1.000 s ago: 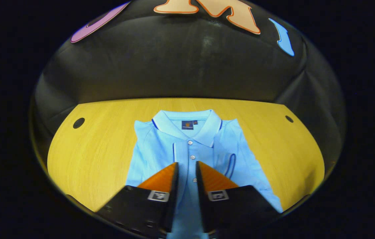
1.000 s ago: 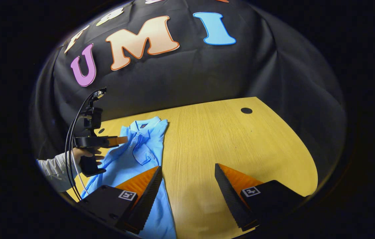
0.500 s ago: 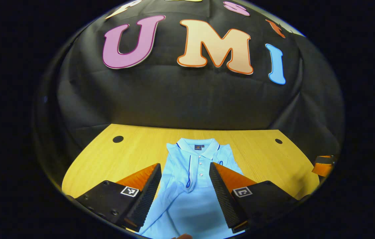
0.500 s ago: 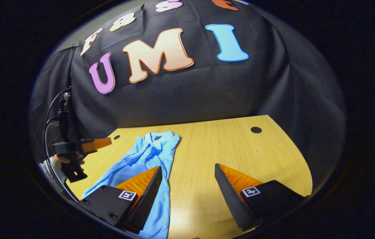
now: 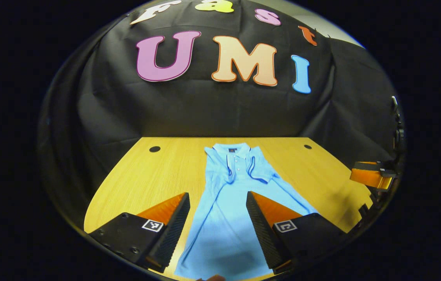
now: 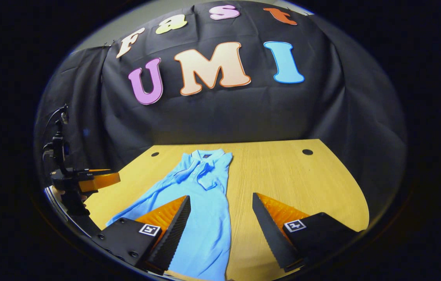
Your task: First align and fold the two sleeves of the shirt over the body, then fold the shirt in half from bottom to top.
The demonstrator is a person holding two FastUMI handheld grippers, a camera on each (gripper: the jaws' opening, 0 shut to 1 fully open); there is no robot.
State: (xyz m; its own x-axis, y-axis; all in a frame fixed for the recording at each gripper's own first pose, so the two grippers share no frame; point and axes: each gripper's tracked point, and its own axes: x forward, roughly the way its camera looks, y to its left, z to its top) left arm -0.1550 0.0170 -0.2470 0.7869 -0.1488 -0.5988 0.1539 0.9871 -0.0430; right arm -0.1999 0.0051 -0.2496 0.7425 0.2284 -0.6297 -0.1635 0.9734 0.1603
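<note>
A light blue polo shirt (image 5: 239,183) lies flat along the yellow wooden table (image 5: 146,175), collar at the far end and hem near me. Both sleeves are turned in over the chest, with their dark-trimmed cuffs beside the button placket. My left gripper (image 5: 217,194) hovers open over the lower body of the shirt, holding nothing. My right gripper (image 6: 220,196) is also open and holds nothing, above the right edge of the shirt (image 6: 204,203) near its hem. Each gripper is visible from the other: the right gripper (image 5: 372,175) at the far right, the left gripper (image 6: 87,181) at the far left.
The table (image 6: 282,175) has a small round hole near each far corner (image 5: 154,149) (image 5: 307,147) (image 6: 307,152). Black cloth walls close off the back and sides. Bare wood lies on both sides of the shirt.
The left gripper, nearly shut low over the placket a second ago, has opened wide and pulled back toward the hem. The right gripper stayed open and drew back too.
</note>
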